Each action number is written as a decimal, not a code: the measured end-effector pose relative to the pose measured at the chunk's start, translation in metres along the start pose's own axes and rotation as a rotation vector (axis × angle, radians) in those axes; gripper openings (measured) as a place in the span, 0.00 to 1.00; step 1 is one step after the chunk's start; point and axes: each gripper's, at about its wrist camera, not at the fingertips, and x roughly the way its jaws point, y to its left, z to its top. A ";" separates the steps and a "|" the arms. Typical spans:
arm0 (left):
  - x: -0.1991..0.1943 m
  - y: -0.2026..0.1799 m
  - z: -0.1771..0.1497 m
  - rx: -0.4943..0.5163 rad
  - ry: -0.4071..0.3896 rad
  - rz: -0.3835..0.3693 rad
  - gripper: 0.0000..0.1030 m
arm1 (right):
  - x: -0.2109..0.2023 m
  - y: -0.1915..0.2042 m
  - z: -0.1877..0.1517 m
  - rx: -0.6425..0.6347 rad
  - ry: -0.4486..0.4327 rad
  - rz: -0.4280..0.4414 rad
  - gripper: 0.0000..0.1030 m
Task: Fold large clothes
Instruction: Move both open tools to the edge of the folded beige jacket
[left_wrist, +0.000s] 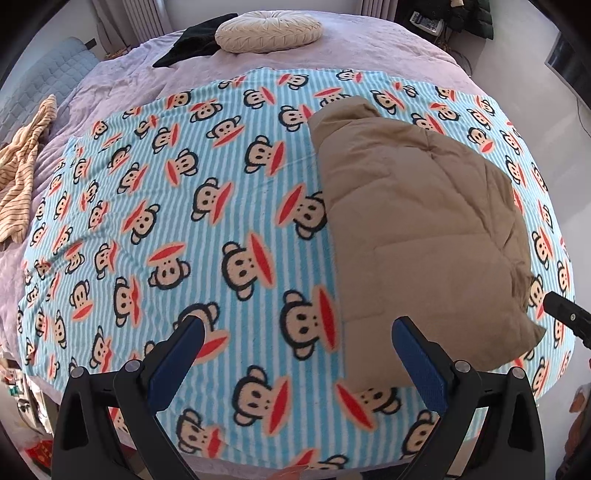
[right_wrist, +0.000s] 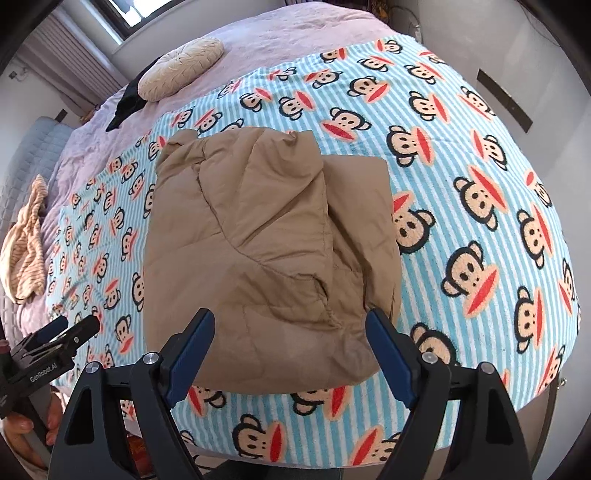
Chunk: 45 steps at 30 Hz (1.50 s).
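Right gripper (right_wrist: 290, 350) jaws wide, nothing held, hovering over near edge of folded tan jacket (right_wrist: 266, 236); jacket lies straight ahead on monkey blanket (right_wrist: 461, 155), long axis running away; left gripper (left_wrist: 299, 360) also wide and empty, jacket off to its right; right hand nearer.

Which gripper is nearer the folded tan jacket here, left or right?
Right. The right gripper hangs open directly over the tan jacket's near edge. The left gripper, also open, is off to the jacket's side, above the monkey blanket.
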 end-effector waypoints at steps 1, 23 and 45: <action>-0.001 0.002 -0.002 0.002 -0.002 0.003 0.99 | 0.000 0.002 -0.003 0.000 -0.006 -0.002 0.83; -0.005 0.017 -0.015 0.030 0.032 -0.061 0.99 | -0.014 0.017 -0.032 0.041 0.030 0.002 0.84; 0.028 -0.026 0.028 0.017 0.104 -0.006 0.99 | 0.025 -0.035 0.035 0.010 0.136 0.051 0.84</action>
